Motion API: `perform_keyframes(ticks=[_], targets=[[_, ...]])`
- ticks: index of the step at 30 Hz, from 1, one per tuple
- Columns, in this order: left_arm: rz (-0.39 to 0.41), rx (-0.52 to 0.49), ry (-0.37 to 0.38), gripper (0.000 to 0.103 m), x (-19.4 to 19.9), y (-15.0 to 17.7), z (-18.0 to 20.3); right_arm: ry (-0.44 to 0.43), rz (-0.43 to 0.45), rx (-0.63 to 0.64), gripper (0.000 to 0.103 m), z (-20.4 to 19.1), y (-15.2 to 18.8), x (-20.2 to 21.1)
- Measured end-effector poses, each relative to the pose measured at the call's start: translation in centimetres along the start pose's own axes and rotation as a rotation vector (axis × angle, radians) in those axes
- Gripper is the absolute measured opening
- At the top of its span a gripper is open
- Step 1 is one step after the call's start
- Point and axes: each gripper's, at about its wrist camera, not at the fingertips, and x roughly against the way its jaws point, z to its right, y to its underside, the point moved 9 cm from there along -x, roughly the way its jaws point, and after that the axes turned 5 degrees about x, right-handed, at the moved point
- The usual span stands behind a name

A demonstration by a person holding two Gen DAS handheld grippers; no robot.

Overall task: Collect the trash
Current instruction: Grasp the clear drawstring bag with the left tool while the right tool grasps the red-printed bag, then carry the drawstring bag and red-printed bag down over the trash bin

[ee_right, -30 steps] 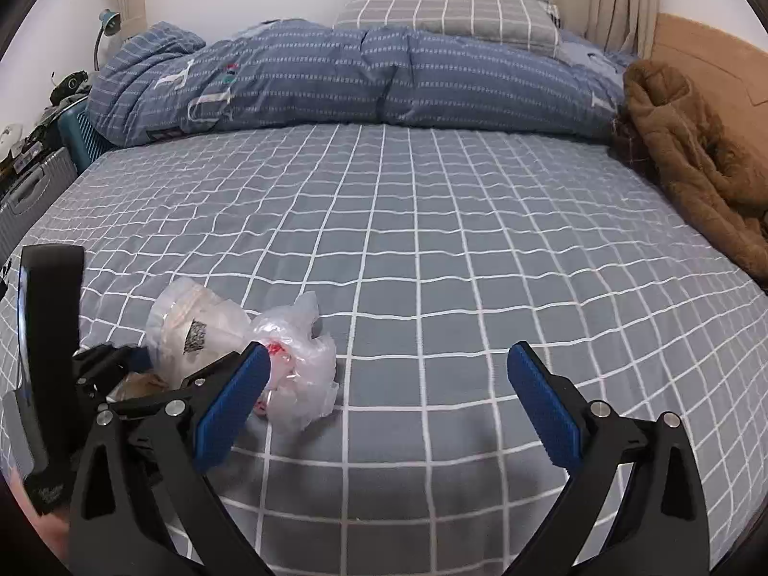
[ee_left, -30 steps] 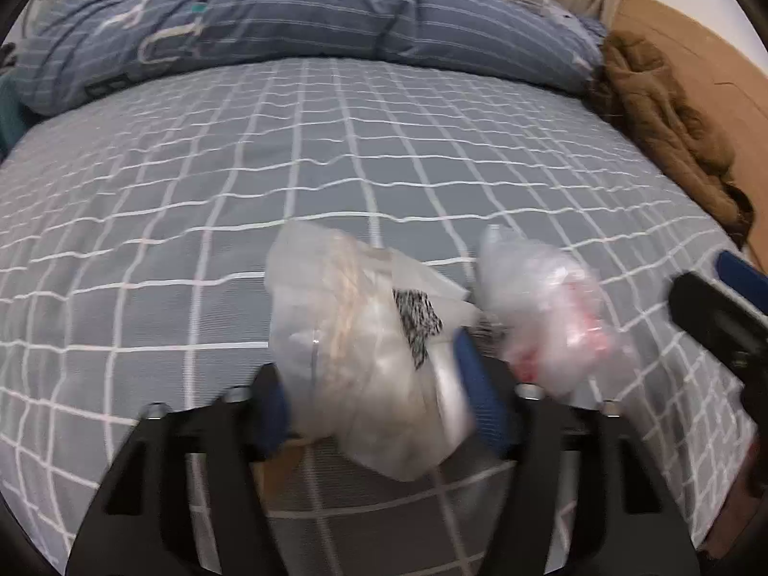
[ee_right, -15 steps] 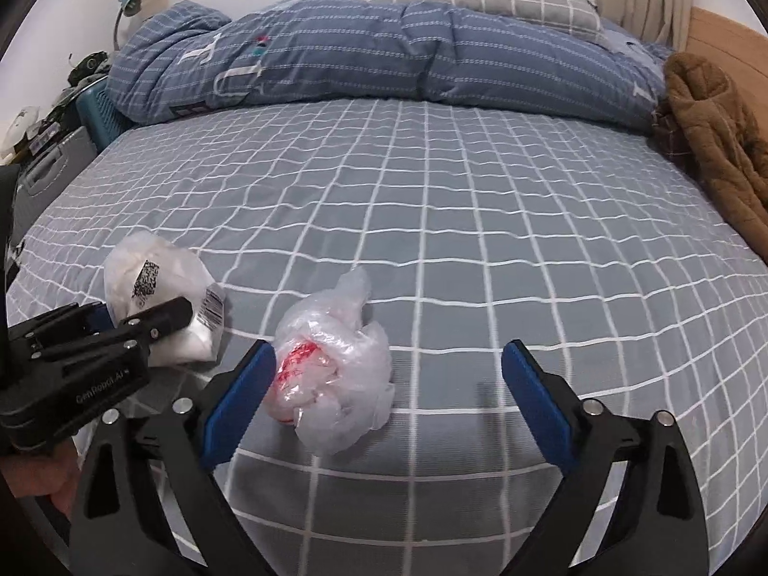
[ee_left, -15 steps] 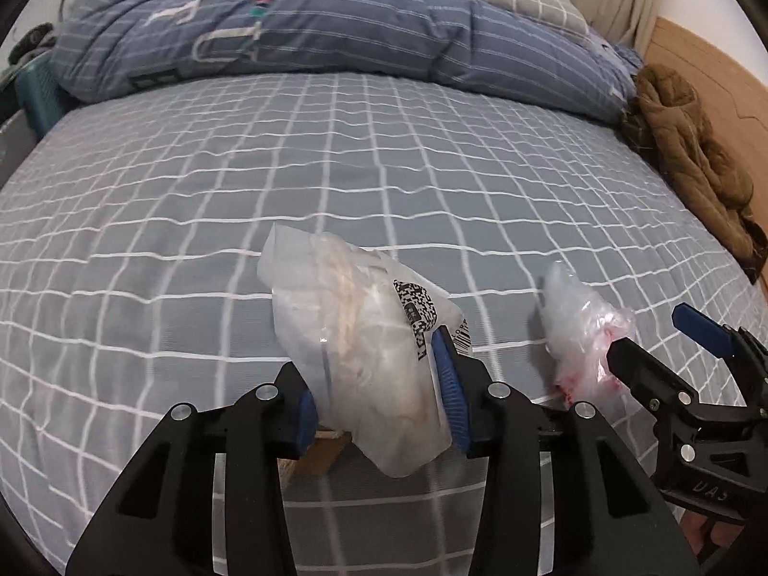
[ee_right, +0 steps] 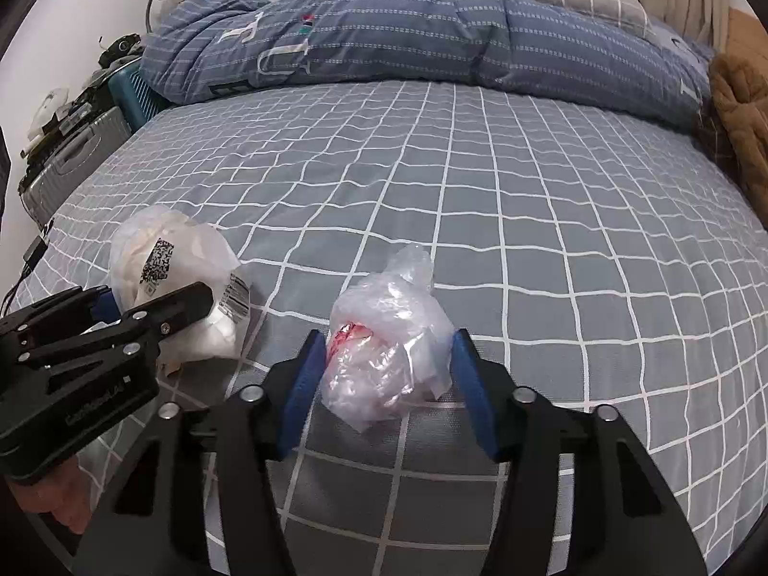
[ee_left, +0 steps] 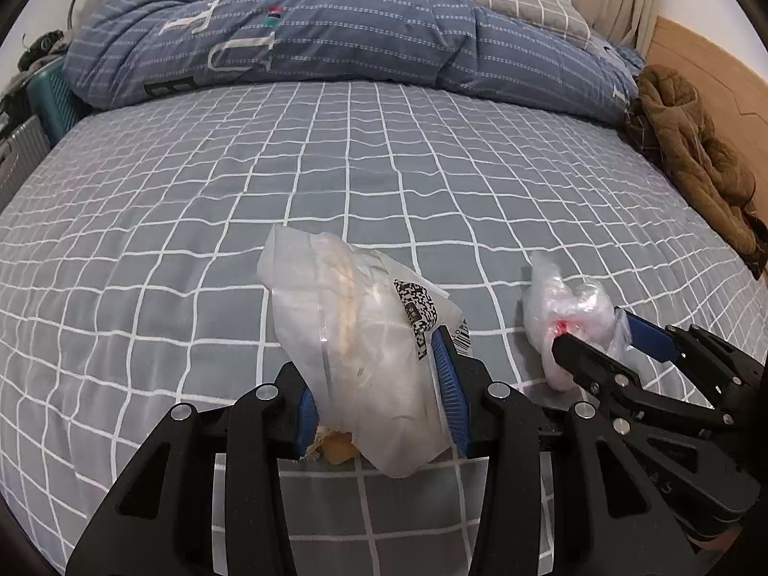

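Yellowish scrap (ee_left: 338,451) half hidden under white bag (ee_left: 355,350)

Beyond both bags the grey checked bed (ee_right: 528,221) lies open as far as the rolled blue duvet (ee_right: 432,43), which walls off the far side. A brown coat (ee_left: 691,163) blocks the right edge, and suitcases (ee_right: 72,163) stand off the left edge. The left hand-held gripper (ee_right: 158,307) and its white bag (ee_right: 177,288) sit just beside the clear crumpled bag (ee_right: 384,341), narrowing the gap between.

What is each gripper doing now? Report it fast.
Left gripper: shut on the white bag.
Right gripper: around the clear bag; contact cannot be told.
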Motion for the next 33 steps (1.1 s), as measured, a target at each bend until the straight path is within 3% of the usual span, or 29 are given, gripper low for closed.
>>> perform_keyframes(ticks=[5,22,33], targets=[[-0.002,-0.003,-0.003,0.042,0.5,0.4,0.1,0.000,0.020,-0.009,0.044,0.2,-0.1,0.6],[0.029,0.013,-0.010,0.041,4.8,2.1,0.6,0.059,0.136,0.015,0.044,-0.8,-0.8,7.8],[0.035,0.014,-0.004,0.041,7.3,4.6,1.6,0.091,0.136,0.006,0.045,-1.3,1.0,10.5]])
